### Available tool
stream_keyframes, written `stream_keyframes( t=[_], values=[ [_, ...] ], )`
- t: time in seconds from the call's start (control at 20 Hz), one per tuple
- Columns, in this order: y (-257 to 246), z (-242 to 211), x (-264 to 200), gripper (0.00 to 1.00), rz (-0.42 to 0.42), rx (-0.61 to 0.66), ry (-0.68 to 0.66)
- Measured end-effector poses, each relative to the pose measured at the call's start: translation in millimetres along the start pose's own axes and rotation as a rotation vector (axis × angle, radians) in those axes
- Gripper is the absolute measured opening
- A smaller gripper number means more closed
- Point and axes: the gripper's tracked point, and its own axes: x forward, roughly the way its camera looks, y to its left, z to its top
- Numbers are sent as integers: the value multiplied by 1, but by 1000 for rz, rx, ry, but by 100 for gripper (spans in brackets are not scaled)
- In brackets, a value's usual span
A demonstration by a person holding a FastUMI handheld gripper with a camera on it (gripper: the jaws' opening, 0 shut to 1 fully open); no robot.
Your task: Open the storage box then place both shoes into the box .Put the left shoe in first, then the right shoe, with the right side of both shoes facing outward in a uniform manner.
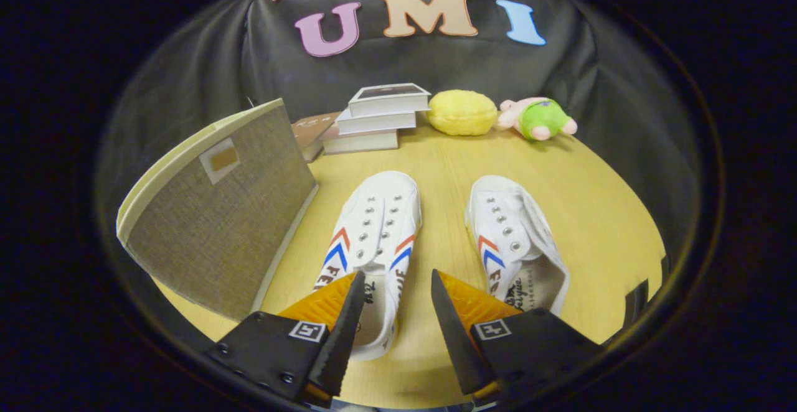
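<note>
in the gripper view, the gripper (395,287) hangs over a pale wooden tabletop (598,213) with its fingers spread apart and nothing held between them. they straddle the heel end of the left white canvas lace-less shoe with red and blue chevron stripes (373,231), whose right side wall sits in the gap. the matching right shoe (514,241) lies just to the right, apart from the first, both toes pointing to the far side. left of the shoes stands the grey woven-fabric storage box with a cream rim (218,213), its wide panel tilted up; i cannot tell whether that panel is an open lid or a closed side.

far back lie a stack of white-covered books (377,119), a yellow lumpy plush cushion (462,112) and a pink and green soft toy (538,119).

the canvas looks soft and floppy, so a pinch on one thin wall could let the shoe droop, twist or slip out, spoiling the required facing. the fabric box looks light and may slide or tip if nudged. taking the wrong shoe first would break the order.
</note>
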Motion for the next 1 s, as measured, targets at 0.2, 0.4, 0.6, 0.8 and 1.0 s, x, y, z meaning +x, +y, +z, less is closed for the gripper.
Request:
stream_keyframes(
  t=[0.2, 0.4, 0.6, 0.8, 1.0],
  values=[
    [14, -4, 8, 40, 80, 58, 50],
    [13, -7, 8, 33, 113, 119, 80],
    [9, -7, 7, 22, 141, 194, 123],
    [3, -3, 8, 11, 185, 306, 88],
    [3, -1, 11, 6, 255, 420, 67]
  ],
)
